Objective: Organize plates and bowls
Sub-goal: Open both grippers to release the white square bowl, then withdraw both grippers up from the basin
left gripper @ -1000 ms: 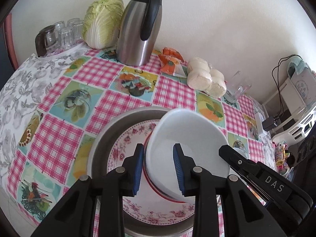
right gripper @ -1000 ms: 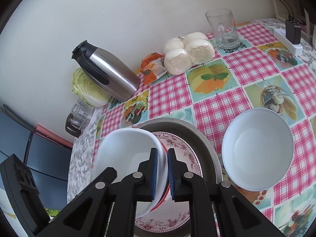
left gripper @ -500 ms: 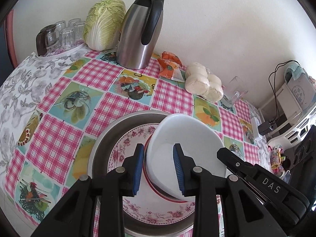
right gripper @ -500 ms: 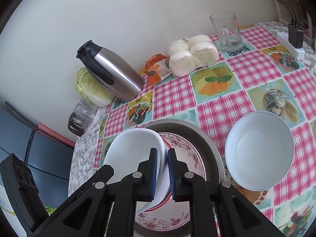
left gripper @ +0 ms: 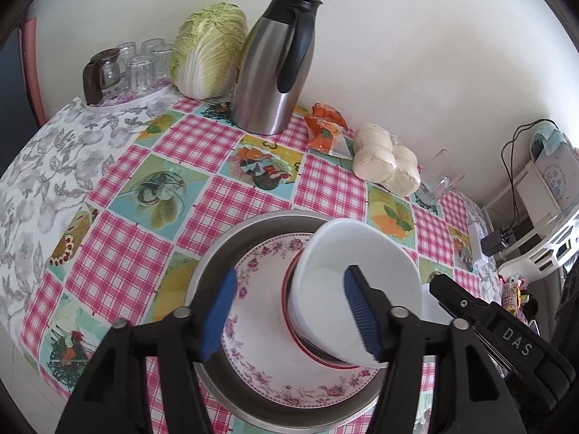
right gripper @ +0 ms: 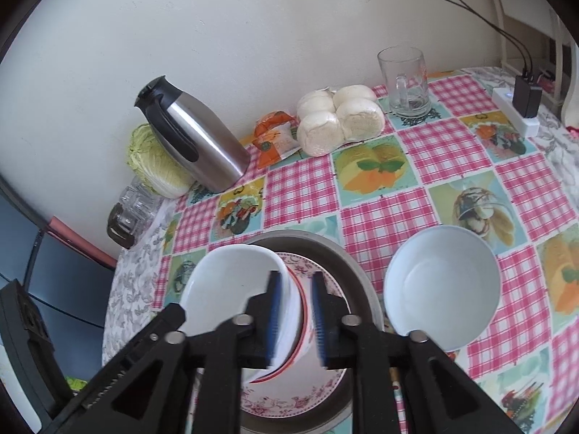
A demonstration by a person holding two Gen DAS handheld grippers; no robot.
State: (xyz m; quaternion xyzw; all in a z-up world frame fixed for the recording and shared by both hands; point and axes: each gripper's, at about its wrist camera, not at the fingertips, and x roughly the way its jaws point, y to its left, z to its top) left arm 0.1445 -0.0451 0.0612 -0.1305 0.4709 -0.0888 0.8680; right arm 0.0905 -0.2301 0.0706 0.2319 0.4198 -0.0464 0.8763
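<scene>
A white bowl [left gripper: 356, 282] leans tilted on a red-rimmed dish [left gripper: 289, 325], which lies on a floral plate [left gripper: 260, 289] inside a round metal basin [left gripper: 213, 271]. My left gripper [left gripper: 291, 314] is opening. Its left pad stands clear of the bowl and its right pad is over the near rim. My right gripper [right gripper: 297, 318] is also opening, with the bowl's [right gripper: 231, 282] wall between its pads but not pinched. A second white bowl [right gripper: 441, 285] stands upright on the tablecloth to the right of the basin [right gripper: 347, 264].
Along the wall stand a steel jug [left gripper: 275, 72], a cabbage [left gripper: 206, 54], a tray of glasses [left gripper: 126, 68], orange packets [left gripper: 325, 133], bagged buns [right gripper: 340, 119] and a glass mug [right gripper: 405, 83]. A power strip [right gripper: 517, 108] lies at the far right.
Both grippers' jaws have spread apart from the white bowl's rim. The bowl has dropped a little and now leans on the stack in the basin.
</scene>
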